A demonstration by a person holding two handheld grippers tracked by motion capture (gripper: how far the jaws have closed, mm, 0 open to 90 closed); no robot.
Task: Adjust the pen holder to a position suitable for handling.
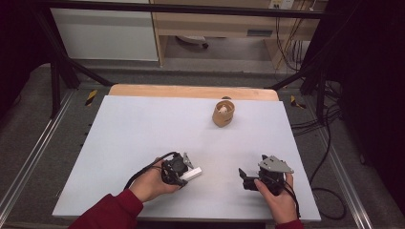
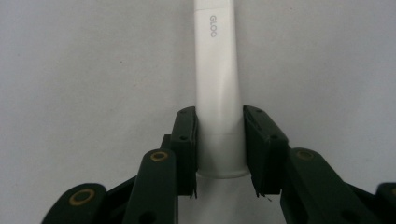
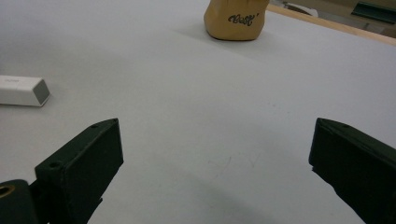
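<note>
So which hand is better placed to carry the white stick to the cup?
Left: the left gripper is shut on the white stick. The right gripper is open, holding nothing; the cup stands far off.

Grey tabletop point(image 1: 143, 138), wooden strip along far edge. Tan cup point(image 1: 223, 113) upright near far edge, right of centre, white item inside. Left gripper point(image 1: 184, 172) near front edge, held in left hand point(image 1: 152, 183), fingers clamped on white stick point(image 1: 190, 174) lying on surface, pointing right. Right gripper point(image 1: 244, 177) well apart to the right, in right hand point(image 1: 277, 195), grey plate on top, nothing between fingers. Red sleeves at bottom edge.
</note>
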